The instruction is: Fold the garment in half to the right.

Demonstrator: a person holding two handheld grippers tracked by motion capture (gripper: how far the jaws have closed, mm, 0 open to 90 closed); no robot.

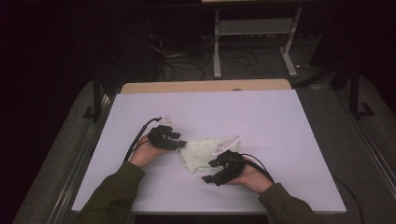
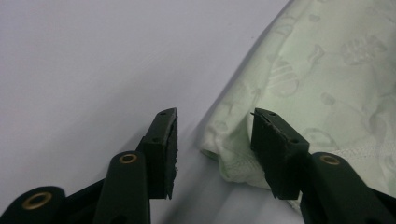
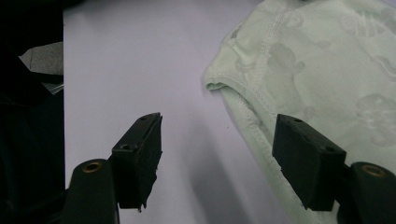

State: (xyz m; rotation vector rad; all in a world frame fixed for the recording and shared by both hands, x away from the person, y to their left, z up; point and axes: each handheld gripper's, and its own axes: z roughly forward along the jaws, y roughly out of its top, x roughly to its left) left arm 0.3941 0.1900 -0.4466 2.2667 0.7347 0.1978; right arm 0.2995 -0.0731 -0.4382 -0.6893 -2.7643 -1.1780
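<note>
A pale green cloth (image 1: 201, 153) with a faint embossed pattern lies crumpled at the middle of the white table (image 1: 280, 121). My left gripper (image 1: 180, 140) lies low at the cloth's left edge. In the left gripper view, a hemmed corner of the cloth (image 2: 233, 163) sits between the jaws of my left gripper (image 2: 215, 114); the right pad is at the fabric and the left pad stands apart from it. My right gripper (image 1: 209, 171) is at the cloth's near edge. In the right gripper view my right gripper (image 3: 218, 119) stands wide open over bare table, with the cloth's stitched hem (image 3: 247, 116) running past the right jaw.
A wooden board (image 1: 205, 86) shows at the table's far edge. Beyond it stand a grey metal frame (image 1: 217, 46) and loose cables (image 1: 187, 65) on the dark floor. The table's near edge (image 1: 210, 211) runs just behind both sleeves.
</note>
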